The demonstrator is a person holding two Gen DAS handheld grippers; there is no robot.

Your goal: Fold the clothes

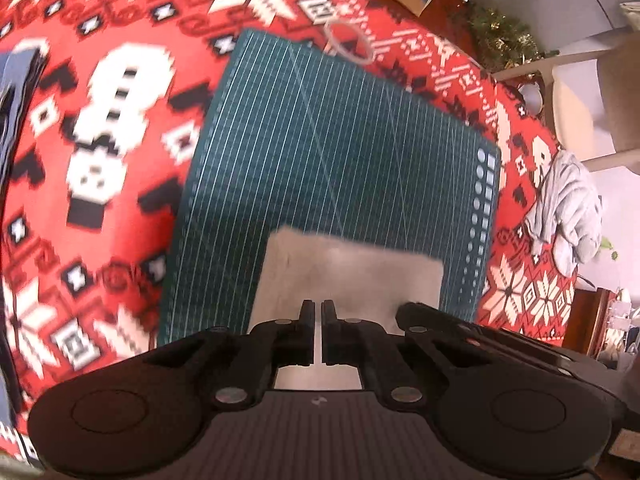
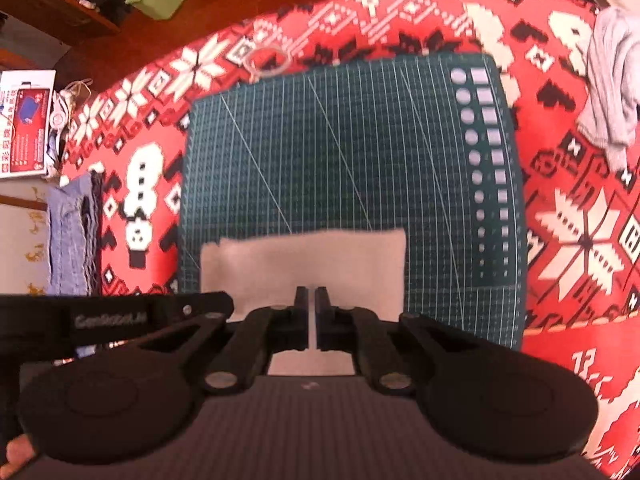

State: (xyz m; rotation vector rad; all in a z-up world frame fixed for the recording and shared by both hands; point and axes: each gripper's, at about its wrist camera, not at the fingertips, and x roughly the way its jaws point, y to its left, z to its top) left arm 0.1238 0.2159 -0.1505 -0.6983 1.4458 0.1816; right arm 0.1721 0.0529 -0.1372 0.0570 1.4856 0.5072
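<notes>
Red cloth (image 2: 560, 184) patterned with white snowflakes and snowmen, dark green cutting mat (image 2: 340, 160) ruled with white gridlines, plain grey folded cloth (image 2: 304, 264), black hand-held gripper (image 2: 312, 300)

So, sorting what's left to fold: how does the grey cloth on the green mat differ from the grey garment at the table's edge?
The grey cloth lies flat and rectangular; the grey garment is crumpled. The cloth sits on the green mat; the garment on the red tablecloth. Both are pale grey.

Matt grey cloth (image 2: 304, 260) – smooth green mat (image 2: 344, 152) (woven-looking red tablecloth (image 2: 560, 208)).
</notes>
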